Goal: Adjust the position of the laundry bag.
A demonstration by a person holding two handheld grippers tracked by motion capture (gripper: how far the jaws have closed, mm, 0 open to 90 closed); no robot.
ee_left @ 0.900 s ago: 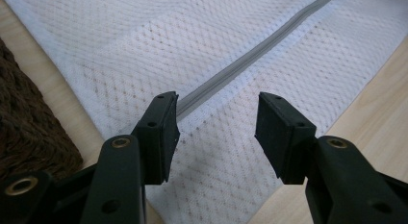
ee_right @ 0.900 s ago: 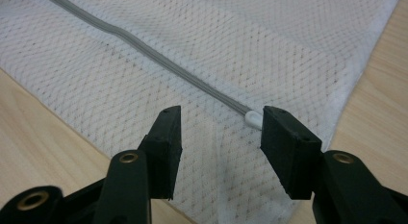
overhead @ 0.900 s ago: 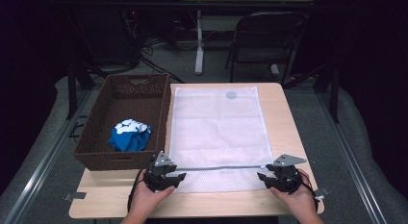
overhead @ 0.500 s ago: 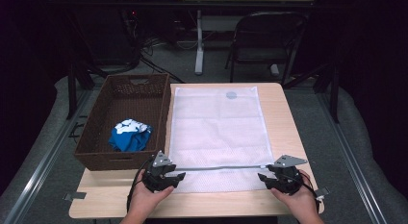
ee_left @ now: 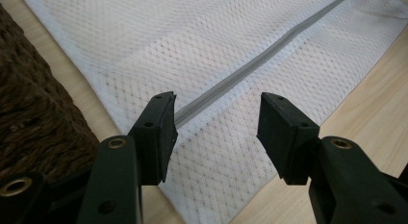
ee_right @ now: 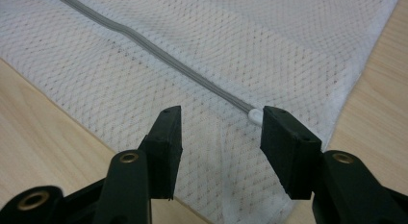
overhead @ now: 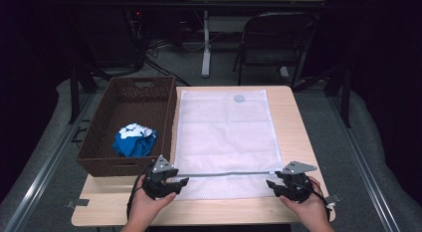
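Currently the white mesh bag (overhead: 224,142) lay flat on the table (overhead: 293,117), just right of the brown wicker basket (overhead: 99,147) holding blue cloth (overhead: 133,141). Left gripper (overhead: 178,183) stood open at the bag's near-left corner, over the grey zipper (overhead: 224,174) end. Right gripper (overhead: 270,184) stood open at the near-right corner, beside the white zipper pull (ee_right: 255,117), gripping nothing.

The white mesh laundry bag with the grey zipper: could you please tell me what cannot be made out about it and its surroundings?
- White mesh laundry bag: contents, if any, unreadable in the high view; it lies flat.
- Grey zipper: its left end is hidden behind a jaw of the left claw.
- White zipper pull: partly hidden behind a jaw of the right claw.
- Blue and white cloth in the brown woven basket: too small to identify.
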